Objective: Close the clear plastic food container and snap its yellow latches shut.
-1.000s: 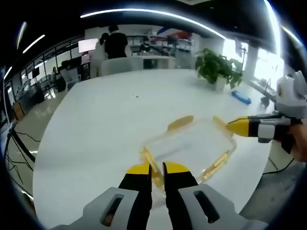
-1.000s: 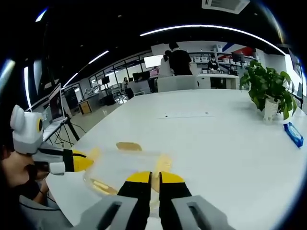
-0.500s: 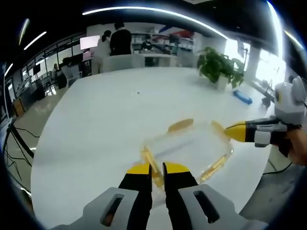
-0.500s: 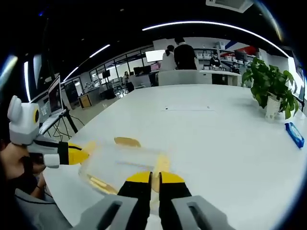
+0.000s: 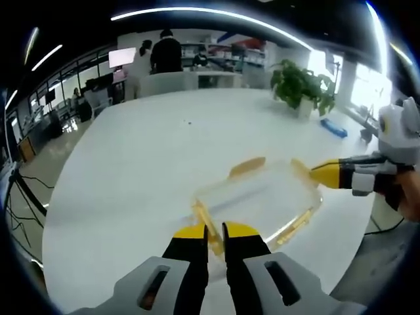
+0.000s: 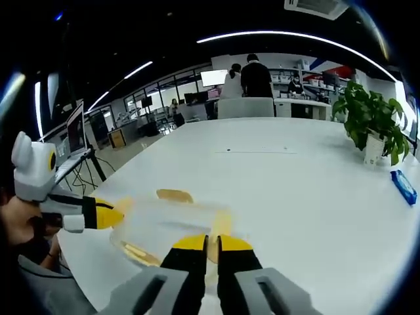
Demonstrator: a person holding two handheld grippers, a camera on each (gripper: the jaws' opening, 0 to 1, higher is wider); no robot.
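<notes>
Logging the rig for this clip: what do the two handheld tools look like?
Both match: the left tool and right tool have black jaws with yellow tips, on light grey bodies with slotted openings. Seen from the side, each carries a white rounded housing.

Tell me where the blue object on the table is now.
In the right gripper view the blue object lies at the far right on the white table, just below the potted plant, far from the container.
</notes>
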